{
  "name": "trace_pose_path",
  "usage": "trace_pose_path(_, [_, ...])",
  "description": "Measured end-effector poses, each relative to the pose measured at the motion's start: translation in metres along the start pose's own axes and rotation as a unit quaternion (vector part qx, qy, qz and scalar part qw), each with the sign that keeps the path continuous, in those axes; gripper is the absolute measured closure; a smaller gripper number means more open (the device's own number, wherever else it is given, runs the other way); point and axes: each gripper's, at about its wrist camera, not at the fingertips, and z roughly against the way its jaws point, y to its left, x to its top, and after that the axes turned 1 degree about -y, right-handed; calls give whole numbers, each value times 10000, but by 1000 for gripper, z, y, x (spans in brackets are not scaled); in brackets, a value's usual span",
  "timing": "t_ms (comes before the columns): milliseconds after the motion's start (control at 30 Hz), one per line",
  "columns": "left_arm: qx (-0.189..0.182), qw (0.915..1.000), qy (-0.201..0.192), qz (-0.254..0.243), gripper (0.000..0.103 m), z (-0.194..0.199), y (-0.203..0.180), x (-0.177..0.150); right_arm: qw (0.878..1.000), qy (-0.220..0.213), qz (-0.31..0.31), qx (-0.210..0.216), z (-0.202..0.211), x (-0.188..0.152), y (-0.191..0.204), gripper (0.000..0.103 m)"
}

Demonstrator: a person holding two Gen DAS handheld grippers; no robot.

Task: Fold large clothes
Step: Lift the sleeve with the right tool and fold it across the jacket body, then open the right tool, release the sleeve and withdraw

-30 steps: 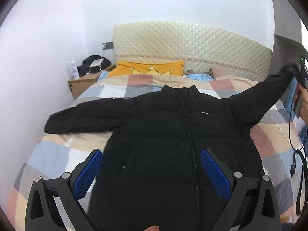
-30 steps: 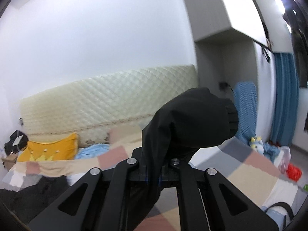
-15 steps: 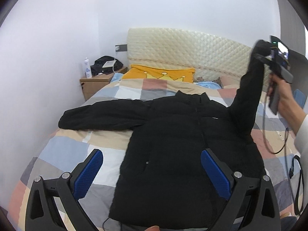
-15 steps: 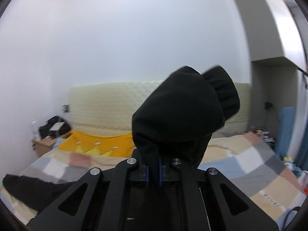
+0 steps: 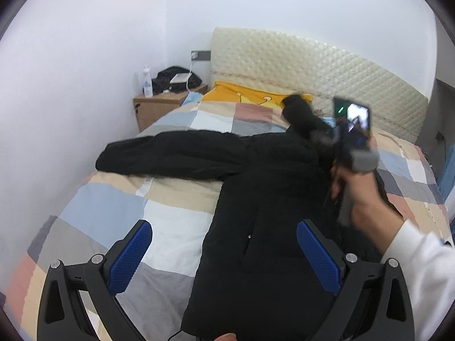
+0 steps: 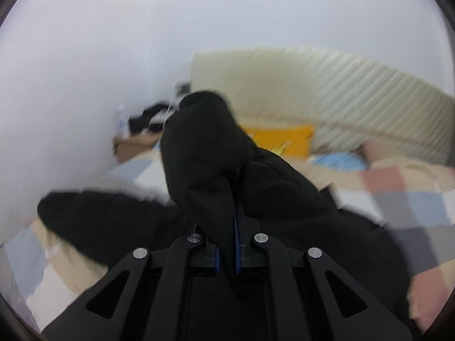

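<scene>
Black-framed left claw with silver screws and blue textured pads; bare hand, white sleeve.

Matt black cloth jacket; quilted glossy headboard.

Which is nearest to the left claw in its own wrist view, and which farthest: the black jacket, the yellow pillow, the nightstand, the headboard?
From the left claw:
1. Jacket, spread on the bed just ahead, its hem between the fingers.
2. Nightstand, far left by the wall, and pillow, centre at the bed's head: too close to call.
3. Headboard, behind the pillow against the wall.
</scene>
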Motion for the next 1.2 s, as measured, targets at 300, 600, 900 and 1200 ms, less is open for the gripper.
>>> trace_pose_path(300, [94, 9997, 215, -26, 0, -26, 7, 3, 9916, 1284, -35, 127, -85, -70, 20, 94])
trace_pose_path(600, [-103, 9998, 139, 17, 0, -11, 3, 1, 9872, 1573, 48, 241, -63, -59, 37, 49])
trace_pose_path(900, [-176, 9995, -251, -44, 0, 47, -8, 0, 9950, 733, -435, 518, 45, -18, 34, 19])
trace_pose_path(1200, [-481, 9967, -637, -142, 0, 106, -34, -15, 9975, 40, -589, 396, 202, 25, 17, 19])
